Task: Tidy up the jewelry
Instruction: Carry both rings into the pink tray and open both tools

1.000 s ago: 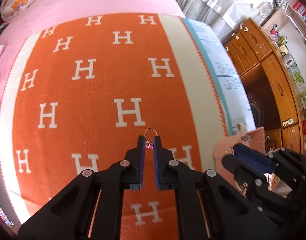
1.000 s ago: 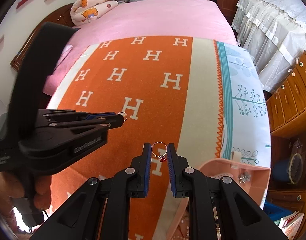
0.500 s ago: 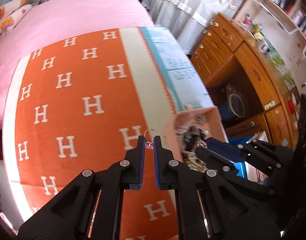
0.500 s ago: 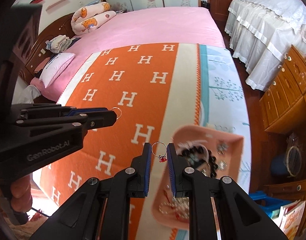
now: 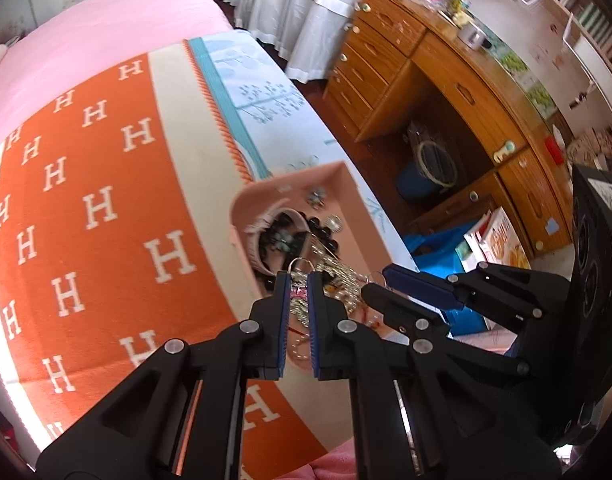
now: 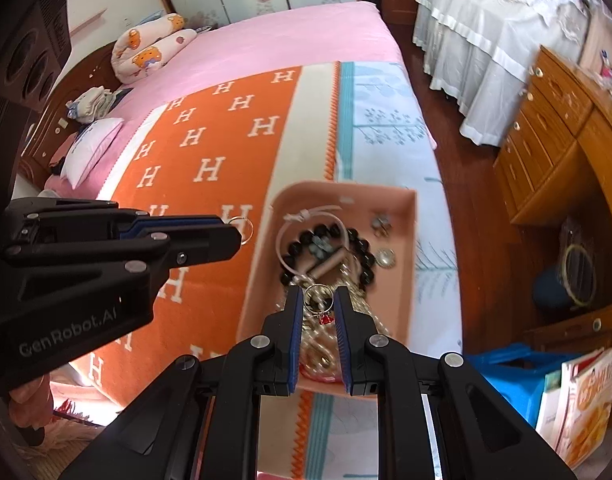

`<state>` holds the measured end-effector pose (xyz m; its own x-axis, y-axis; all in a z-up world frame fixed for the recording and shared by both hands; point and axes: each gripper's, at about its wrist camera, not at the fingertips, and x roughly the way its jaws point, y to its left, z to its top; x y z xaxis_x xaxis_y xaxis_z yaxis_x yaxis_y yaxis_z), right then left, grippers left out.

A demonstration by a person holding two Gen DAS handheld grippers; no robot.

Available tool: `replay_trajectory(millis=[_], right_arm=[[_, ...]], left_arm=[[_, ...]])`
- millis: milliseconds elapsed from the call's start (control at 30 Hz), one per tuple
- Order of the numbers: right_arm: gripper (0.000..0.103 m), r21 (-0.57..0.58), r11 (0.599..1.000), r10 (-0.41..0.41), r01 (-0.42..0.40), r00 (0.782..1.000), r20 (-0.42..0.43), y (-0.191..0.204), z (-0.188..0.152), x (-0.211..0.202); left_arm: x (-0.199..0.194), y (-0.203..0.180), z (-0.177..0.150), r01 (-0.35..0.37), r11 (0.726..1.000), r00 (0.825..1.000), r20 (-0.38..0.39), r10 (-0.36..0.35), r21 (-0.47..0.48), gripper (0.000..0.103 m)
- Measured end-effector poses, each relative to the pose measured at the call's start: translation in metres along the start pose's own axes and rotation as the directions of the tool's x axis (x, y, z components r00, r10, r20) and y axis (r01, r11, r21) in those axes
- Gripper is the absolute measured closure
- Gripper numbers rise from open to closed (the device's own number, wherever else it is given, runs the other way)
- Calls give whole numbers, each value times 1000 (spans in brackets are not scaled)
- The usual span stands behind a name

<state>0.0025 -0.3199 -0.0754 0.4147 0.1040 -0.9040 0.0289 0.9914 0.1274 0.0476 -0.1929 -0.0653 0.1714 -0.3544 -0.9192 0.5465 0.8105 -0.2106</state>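
Left wrist view: left gripper (image 5: 297, 278) pinches a small silver ring with a pink charm (image 5: 297, 276) at its tips, jaws nearly together. It hangs over the near end of the pink tray (image 5: 348, 184), which sits on the bed at the edge of the orange H-patterned blanket (image 5: 105, 208). The right gripper (image 5: 376, 286) reaches in from the right, a thin ring just showing at its tip.

Right wrist view: right gripper (image 6: 319, 300) pinches a silver ring with a red charm (image 6: 320, 298), jaws narrow but not fully together, over the tray's (image 6: 410, 216) near half. The left gripper (image 6: 235, 232) is off to the left over the blanket (image 6: 209, 152), its ring (image 6: 241, 230) sticking out past the tips.

Step in hand, as I judge it: carrying two rings to the tray for drop-off. Next move calls for lowering each gripper close over the tray and spreading the jaws so that the ring falls inside the rim, not onto the blanket. The tray is already crowded, so pick a barer patch.

Count: two grippers, two held rings, one tray. In the tray: one black bead bracelet (image 6: 362, 248), one pale thin bangle (image 6: 283, 236), two small sparkly pieces (image 6: 386, 258), a tangle of gold-and-silver chain, strands uncountable.
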Motion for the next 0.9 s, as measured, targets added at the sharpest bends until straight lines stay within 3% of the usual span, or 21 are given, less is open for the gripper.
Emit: replay_trajectory(millis=[433,633,900], right_arm=[[88,57,998,-7,8,1000,-22,-22,-16,8],[88,62,998,-7,9,999,-33,-24,-13,14],[88,64,998,16,-14,999,-41,-26,-9,22]], left_arm=[[32,-10,-6,56,997,996,-68,-53,44,97],[46,5,-16,122,993,990,-68,-122,-1,97],[53,12,-18,162,987,986,-48,-163,-19,96]])
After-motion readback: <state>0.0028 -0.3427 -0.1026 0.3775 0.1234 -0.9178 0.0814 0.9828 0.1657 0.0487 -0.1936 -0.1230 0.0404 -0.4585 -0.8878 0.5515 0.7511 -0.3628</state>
